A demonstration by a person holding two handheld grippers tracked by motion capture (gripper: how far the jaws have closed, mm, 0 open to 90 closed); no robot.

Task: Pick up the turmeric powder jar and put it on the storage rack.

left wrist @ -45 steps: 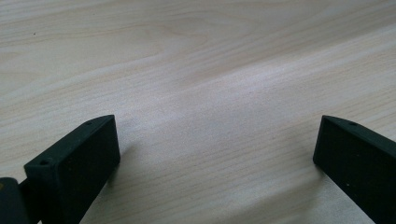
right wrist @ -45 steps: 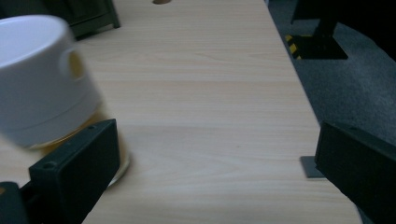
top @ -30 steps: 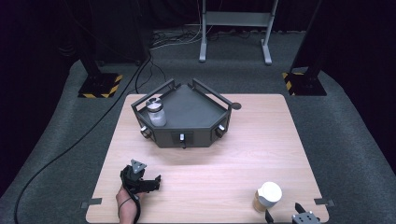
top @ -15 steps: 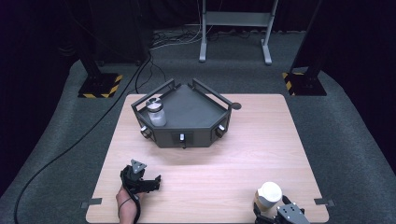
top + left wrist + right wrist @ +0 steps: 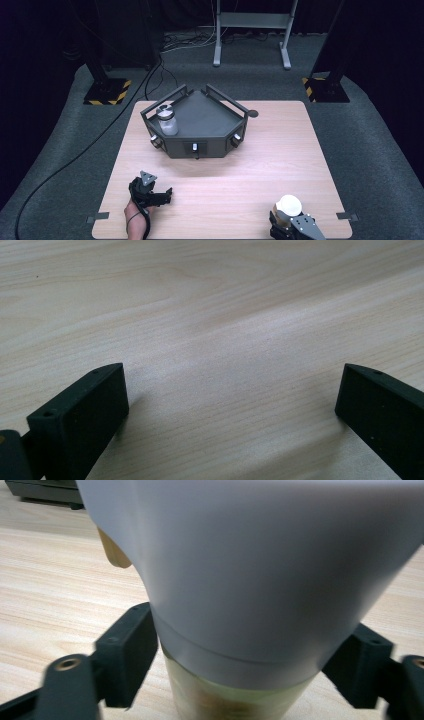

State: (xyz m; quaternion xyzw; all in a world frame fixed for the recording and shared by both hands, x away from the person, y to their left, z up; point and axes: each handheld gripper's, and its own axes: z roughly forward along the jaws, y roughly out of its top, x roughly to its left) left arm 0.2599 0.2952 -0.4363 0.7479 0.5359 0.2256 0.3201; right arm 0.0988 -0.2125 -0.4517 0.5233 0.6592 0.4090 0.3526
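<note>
Since the earlier high view, the right claw (image 5: pixel 286 223) has pushed forward from the near right edge of the bench (image 5: pixel 280 150) and now has the white-capped jar (image 5: pixel 289 205) between its jaws; the left claw (image 5: pixel 159 194) has not shifted from its spot near the bench's near left corner.

That jar stands upright near the near right corner, its long axis vertical, white cap up and glass body below. In the right gripper view the jar (image 5: pixel 240 605) rises straight up the middle, a black jaw on either side just under the cap's rim. The jaws look close against the glass or nearly so, but I cannot tell whether they are pressing it or only bracketing it.

The relation the coming move turns on: the jar sits dead centre between the right claw's jaws, directly ahead of it, so closing and lifting straight up looks like the natural course. The right hand is by far the nearer; the left claw (image 5: pixel 225 405) rests well apart, jaws spread wide over bare wood, holding nothing.

Far across the bench the dark tray (image 5: pixel 210 125) holds a second jar (image 5: pixel 167 120) in its left corner
</note>
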